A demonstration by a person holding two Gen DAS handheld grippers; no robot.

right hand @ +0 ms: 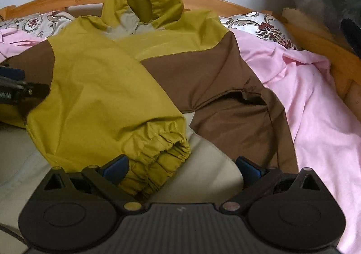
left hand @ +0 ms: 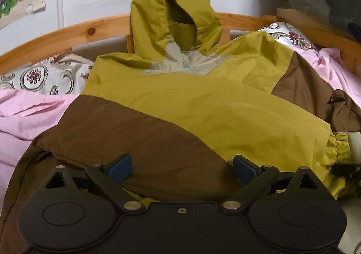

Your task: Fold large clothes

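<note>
The jacket (right hand: pixel 117 69) lies on the bed (right hand: pixel 315 105), one sleeve (right hand: pixel 108 100) folded across. Both the left gripper (left hand: pixel 182 167) and right gripper (right hand: pixel 182 167) gape empty; next, probably, the brown sleeve (right hand: pixel 237 123) needs gripping.

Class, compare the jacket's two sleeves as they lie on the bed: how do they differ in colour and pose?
1. Colour: the folded sleeve is mostly olive-yellow; the other sleeve is brown.
2. Pose: the folded sleeve lies across the jacket's front; the other sleeve lies at the side, by the pink sheet.
3. Cuff: the folded sleeve's gathered elastic cuff shows; the other sleeve's cuff is out of view.
Both belong to one hooded jacket.
</note>
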